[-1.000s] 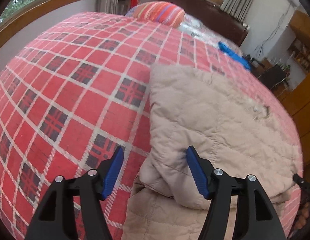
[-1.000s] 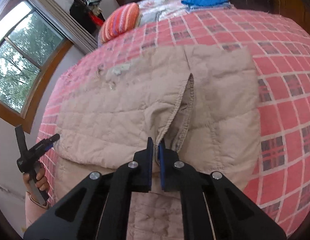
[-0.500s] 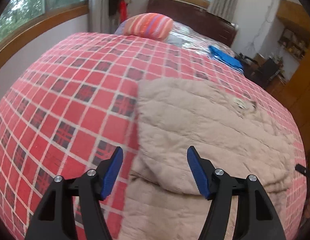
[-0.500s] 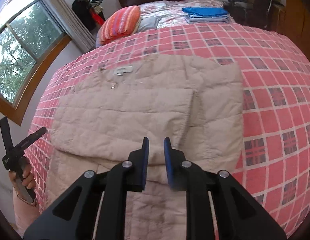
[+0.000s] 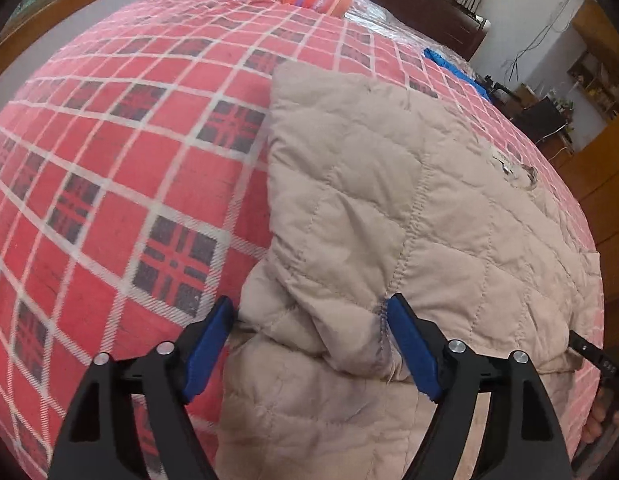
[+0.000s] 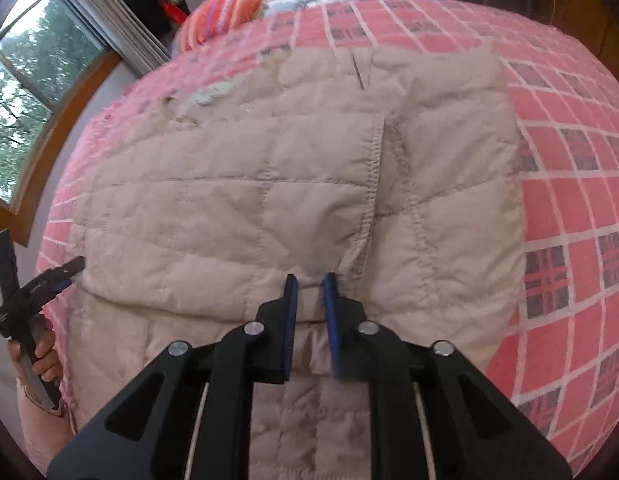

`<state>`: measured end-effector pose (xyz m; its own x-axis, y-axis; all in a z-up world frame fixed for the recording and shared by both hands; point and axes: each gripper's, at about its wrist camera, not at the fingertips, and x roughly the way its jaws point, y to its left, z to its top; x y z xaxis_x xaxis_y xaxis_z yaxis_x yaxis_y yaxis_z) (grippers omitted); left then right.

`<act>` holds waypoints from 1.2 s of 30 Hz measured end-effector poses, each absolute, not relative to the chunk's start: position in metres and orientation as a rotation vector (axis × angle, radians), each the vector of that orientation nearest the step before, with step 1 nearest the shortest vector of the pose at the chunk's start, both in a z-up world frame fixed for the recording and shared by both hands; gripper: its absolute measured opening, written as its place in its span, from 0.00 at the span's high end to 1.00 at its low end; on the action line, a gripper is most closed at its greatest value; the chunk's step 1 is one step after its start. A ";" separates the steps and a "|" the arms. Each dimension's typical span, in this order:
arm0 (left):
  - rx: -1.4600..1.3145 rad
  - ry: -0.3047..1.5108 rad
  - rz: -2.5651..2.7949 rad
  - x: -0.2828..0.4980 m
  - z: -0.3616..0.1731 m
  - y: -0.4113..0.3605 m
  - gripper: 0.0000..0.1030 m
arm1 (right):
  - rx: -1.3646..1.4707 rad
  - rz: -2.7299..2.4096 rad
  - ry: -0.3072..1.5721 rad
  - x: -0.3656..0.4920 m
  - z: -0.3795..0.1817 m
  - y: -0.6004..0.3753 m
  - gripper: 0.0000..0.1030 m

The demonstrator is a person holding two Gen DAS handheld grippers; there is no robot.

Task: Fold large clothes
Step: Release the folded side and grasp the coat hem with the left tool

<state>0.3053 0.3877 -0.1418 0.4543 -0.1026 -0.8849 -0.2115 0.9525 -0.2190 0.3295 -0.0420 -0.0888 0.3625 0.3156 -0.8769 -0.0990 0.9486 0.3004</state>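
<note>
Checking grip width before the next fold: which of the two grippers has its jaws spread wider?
The left gripper: its blue pads straddle a bunched fold at the beige quilted jacket's edge. The right gripper shows only a narrow gap over the jacket's seam.

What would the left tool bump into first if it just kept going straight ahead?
Probably the beige quilted jacket: the left tool is open with the folded edge bunched between its fingers, seemingly almost touching.
</note>
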 end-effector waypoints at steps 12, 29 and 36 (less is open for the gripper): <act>-0.106 1.097 -0.004 0.149 -0.102 0.426 0.20 | 0.078 0.298 1.060 0.155 -0.034 -0.084 0.43; -0.147 1.201 -0.094 0.028 -0.153 0.439 0.20 | 0.287 0.266 1.210 0.035 -0.103 -0.144 0.35; -0.184 1.216 -0.176 0.026 -0.158 0.427 0.19 | 0.290 0.304 1.242 0.028 -0.116 -0.133 0.42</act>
